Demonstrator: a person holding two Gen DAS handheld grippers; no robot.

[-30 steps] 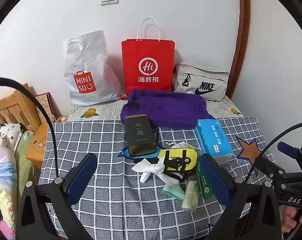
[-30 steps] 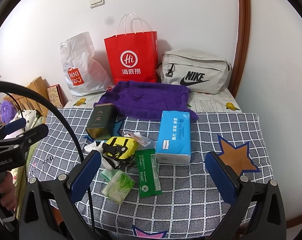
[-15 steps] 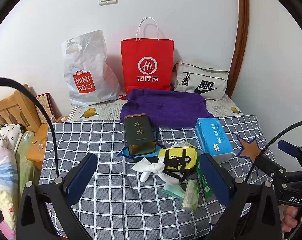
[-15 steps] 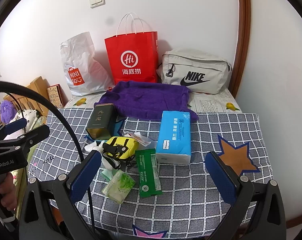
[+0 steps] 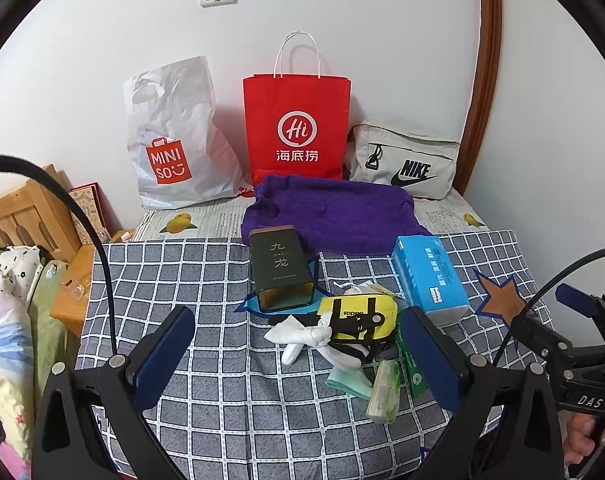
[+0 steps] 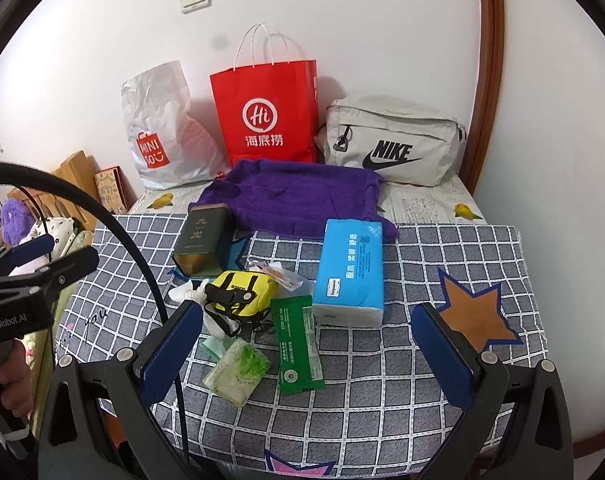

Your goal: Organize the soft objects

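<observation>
- The left gripper point(image 5: 298, 350) hangs above the near part of the checked cloth point(image 5: 174, 280), level, fingers spread wide with nothing between them.
- The right gripper point(image 6: 308, 346) is held the same way, jaws wide apart and empty, near the cloth's front edge; a hand point(image 6: 6, 384) grips the left tool's handle at the far left of the right view.
- The soft things cluster mid-cloth: a yellow pouch point(image 6: 242, 288) lies over a white rag point(image 5: 302, 338), with a green wipes pack point(image 6: 298, 344) and a pale tissue pack point(image 6: 238, 372) just in front.
- A blue tissue box point(image 6: 352, 270) lies just right of the pile; a dark tin point(image 5: 280, 268) stands just behind it.
- A purple towel point(image 6: 294, 196) lies flat farther back, touching the tin and box.
- Against the wall stand a white bag point(image 5: 174, 136), a red bag point(image 5: 296, 128) and a grey pouch point(image 6: 394, 146).
- Bare cloth lies open left of the pile and right, around the star point(image 6: 474, 312).
</observation>
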